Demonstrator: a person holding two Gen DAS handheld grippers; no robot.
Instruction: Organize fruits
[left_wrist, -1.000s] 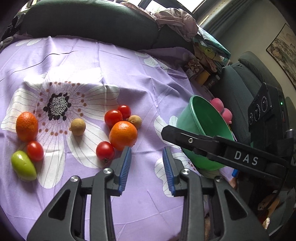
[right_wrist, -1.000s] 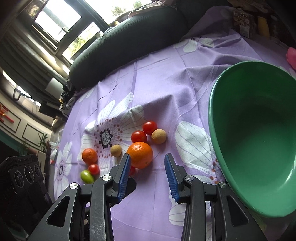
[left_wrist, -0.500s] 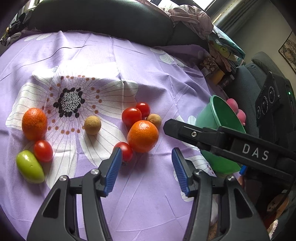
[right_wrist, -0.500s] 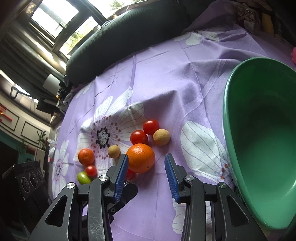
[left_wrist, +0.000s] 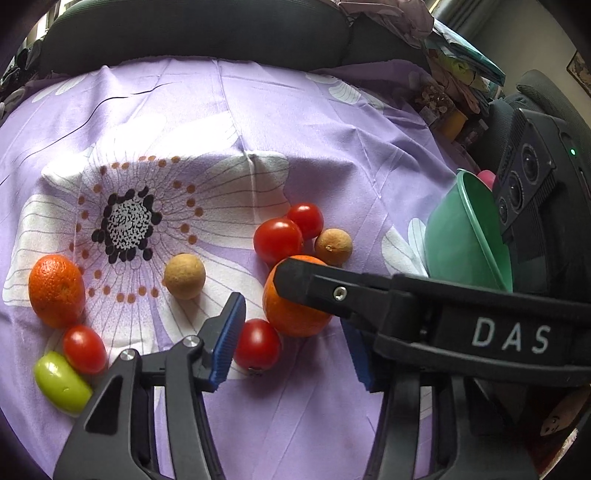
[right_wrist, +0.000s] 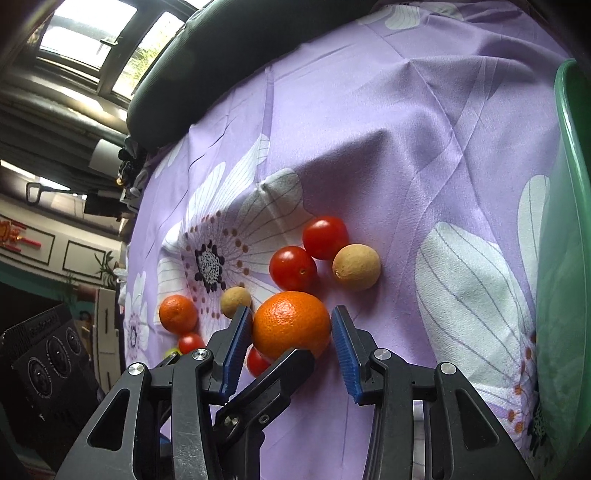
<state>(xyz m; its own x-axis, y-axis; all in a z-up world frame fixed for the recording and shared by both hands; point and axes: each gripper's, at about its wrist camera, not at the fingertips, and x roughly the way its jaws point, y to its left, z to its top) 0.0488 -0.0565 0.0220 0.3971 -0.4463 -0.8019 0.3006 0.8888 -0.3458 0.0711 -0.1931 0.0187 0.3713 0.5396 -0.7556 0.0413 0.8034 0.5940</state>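
Purple cloth (left_wrist: 332, 122): flower-printed cover under all the fruit; landmark for the entries below is the large orange.
Large orange (right_wrist: 291, 325): rests on the cloth, near the middle of the fruit cluster, between the right gripper's blue pads.
Right gripper (right_wrist: 291, 347): jaws spread to either side of the large orange and just been opening a little; pads close to the peel or just touching it, no squeeze showing.
Left gripper (left_wrist: 295, 347): jaws apart and just been closing somewhat; a tomato (left_wrist: 257, 344) touching the large orange lies between them, not pinched.
Crossing: the right gripper's finger passes over the large orange in the left wrist view, so the two tools crowd one spot.
Green bowl (right_wrist: 565, 258): well to the right of the large orange, probably the destination.
Other fruit: two tomatoes (right_wrist: 293, 268) and a tan round fruit (right_wrist: 356, 267) just beyond the large orange; a smaller orange (left_wrist: 56, 291) well to its left.
Handling, judged: firm, fairly heavy for its size, dimpled peel gives fair grip; round, so it may roll.
Hold point, judged: across the widest middle, pads opposite each other.
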